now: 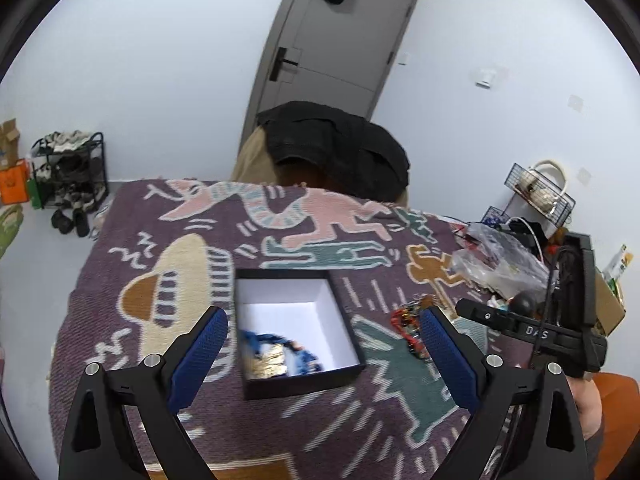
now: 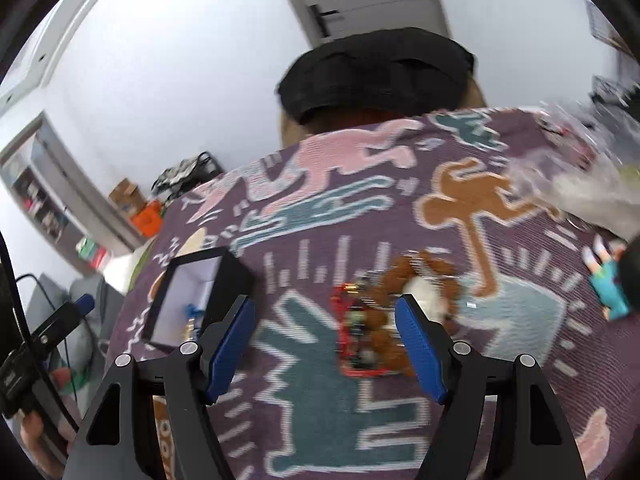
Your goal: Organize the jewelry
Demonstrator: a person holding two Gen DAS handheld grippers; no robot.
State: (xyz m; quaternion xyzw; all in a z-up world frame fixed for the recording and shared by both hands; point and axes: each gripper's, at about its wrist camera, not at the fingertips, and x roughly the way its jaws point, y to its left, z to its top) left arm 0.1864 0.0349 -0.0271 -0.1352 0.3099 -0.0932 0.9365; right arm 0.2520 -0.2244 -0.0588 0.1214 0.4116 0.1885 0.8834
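Observation:
A black box with a white inside (image 1: 296, 320) sits on the patterned rug and holds blue and gold jewelry (image 1: 276, 358). My left gripper (image 1: 324, 344) is open and empty, its fingers on either side of the box. A pile of red and brown bead jewelry (image 2: 368, 332) lies on the rug to the right of the box, also in the left wrist view (image 1: 408, 320). My right gripper (image 2: 326, 344) is open and empty, just above and in front of that pile. The box shows at the left in the right wrist view (image 2: 192, 300).
The rug-covered table (image 1: 200, 248) has clear plastic bags (image 1: 496, 256) and a wire basket (image 1: 540, 192) at its far right. A small blue figure (image 2: 608, 284) lies at the right. A chair with a black jacket (image 1: 336, 144) stands behind the table. The right handheld gripper's body (image 1: 532, 332) is at the right.

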